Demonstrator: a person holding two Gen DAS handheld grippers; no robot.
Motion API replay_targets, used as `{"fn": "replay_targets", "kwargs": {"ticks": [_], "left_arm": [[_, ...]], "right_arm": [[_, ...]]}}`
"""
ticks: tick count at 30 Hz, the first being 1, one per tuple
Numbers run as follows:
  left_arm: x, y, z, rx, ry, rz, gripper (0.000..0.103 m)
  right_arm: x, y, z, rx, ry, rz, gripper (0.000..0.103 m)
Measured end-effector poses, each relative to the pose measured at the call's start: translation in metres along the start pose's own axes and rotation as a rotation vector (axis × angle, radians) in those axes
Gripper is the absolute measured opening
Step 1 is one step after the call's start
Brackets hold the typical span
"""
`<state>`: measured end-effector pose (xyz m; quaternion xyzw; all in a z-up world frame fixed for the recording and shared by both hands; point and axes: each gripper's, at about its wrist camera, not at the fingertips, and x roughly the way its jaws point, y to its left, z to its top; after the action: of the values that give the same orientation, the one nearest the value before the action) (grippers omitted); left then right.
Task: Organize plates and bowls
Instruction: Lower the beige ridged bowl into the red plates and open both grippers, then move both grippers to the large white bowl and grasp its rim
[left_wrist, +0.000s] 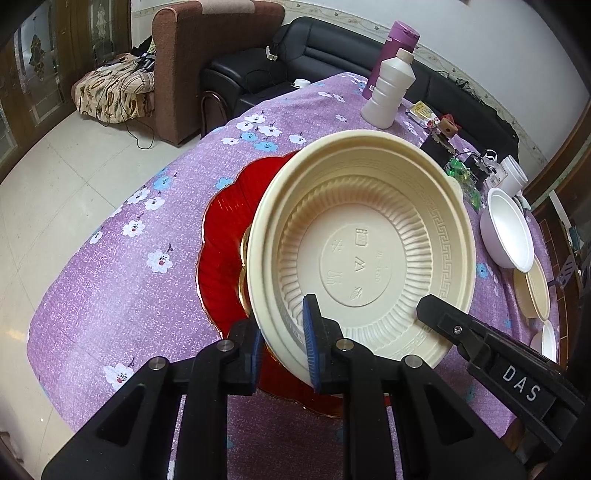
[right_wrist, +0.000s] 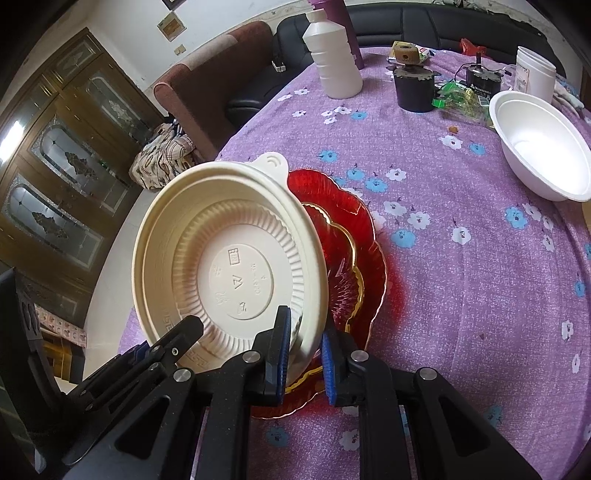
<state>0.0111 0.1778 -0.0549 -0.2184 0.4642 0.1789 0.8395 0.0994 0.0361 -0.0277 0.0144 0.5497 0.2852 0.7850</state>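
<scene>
1. Cream plastic bowl (left_wrist: 362, 254), tilted with its inside facing the cameras, is up off the worktop (left_wrist: 122, 288) over the red plate (left_wrist: 229, 236).
2. Left gripper (left_wrist: 282, 343) pinches the bowl's near rim, one blue-padded finger inside, one outside.
3. Right gripper (right_wrist: 304, 354) straddles the rim on the other side; I cannot tell whether its pads press on the wall.
4. In the right wrist view the red plate reaches close to the worktop's left edge, with open purple cloth to its right.
5. White bowl (right_wrist: 539, 147) sits well apart; white bottle (right_wrist: 332, 59) stands at the back.
</scene>
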Motion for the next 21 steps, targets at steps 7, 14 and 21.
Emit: {"fn": "replay_targets", "kwargs": {"ticks": [7,14,21], "left_arm": [[-0.006,-0.001,0.0,-0.017,-0.017,-0.007,0.022],[-0.024,0.012,0.002,-0.142,-0.081,-0.068,0.071],[-0.044,0.008,0.0,-0.208,-0.168,-0.086,0.072]], "right_arm": [[-0.005,-0.001,-0.001,0.012,-0.019,-0.014,0.021],[-0.029,-0.01,-0.004,0.054,-0.097,-0.02,0.068],[-0.07,-0.052,-0.018,0.184,-0.192,0.028,0.072]]}}
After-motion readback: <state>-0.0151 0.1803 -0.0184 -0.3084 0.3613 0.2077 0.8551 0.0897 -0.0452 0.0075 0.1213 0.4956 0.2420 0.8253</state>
